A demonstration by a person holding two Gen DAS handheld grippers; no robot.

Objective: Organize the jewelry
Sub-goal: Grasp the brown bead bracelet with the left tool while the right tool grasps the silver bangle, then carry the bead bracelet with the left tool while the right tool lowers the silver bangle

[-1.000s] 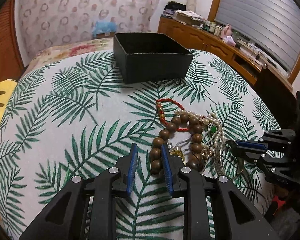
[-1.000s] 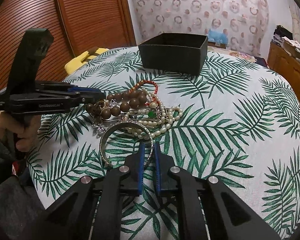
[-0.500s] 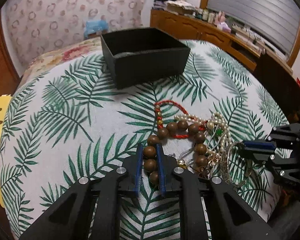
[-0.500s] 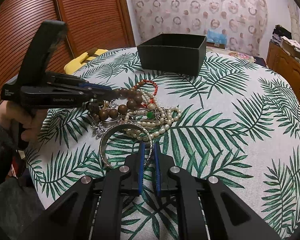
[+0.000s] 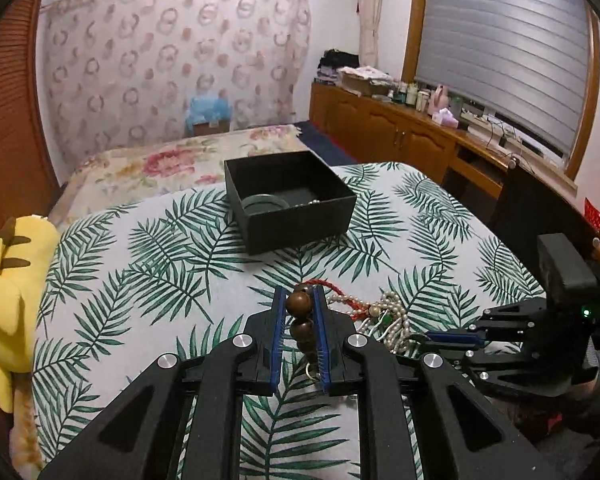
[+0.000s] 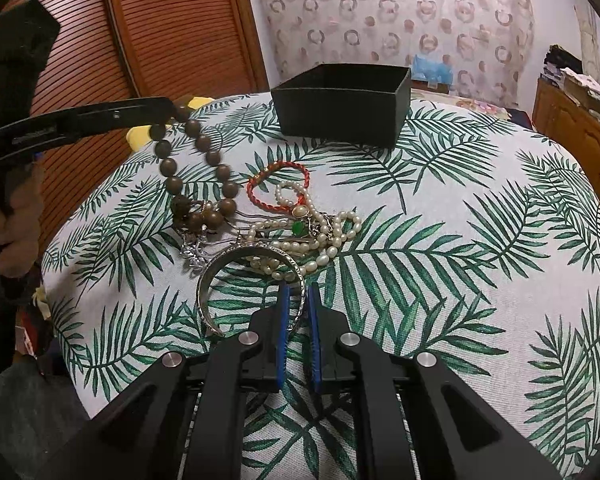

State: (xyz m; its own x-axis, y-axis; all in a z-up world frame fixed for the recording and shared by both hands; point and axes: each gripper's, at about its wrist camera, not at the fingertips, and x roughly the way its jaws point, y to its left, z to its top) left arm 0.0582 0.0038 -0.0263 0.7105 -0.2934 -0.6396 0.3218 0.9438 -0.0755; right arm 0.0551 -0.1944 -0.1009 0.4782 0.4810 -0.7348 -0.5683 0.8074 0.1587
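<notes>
My left gripper (image 5: 299,292) is shut on a wooden bead bracelet (image 5: 299,305) and holds it up off the leaf-print cloth. From the right wrist view the bead bracelet (image 6: 204,148) hangs from the left gripper (image 6: 168,114), its lower end still in the jewelry pile. My right gripper (image 6: 298,292) is shut on the rim of a silver bangle (image 6: 208,284) lying on the cloth. Pearl strands (image 6: 324,256) and a red cord bracelet (image 6: 256,196) are tangled beside it. The black box (image 5: 300,224) stands beyond, with a green bangle (image 5: 266,202) inside.
A yellow plush toy (image 5: 12,292) lies at the cloth's left edge. A wooden cabinet (image 5: 400,136) with clutter runs along the right under the window. Wooden slatted doors (image 6: 160,32) stand behind the left hand. The cloth drops away at its rounded edges.
My left gripper closed on the wooden beads and rose, pulling the bracelet up out of the pile. The right gripper stayed where it was on the bangle.
</notes>
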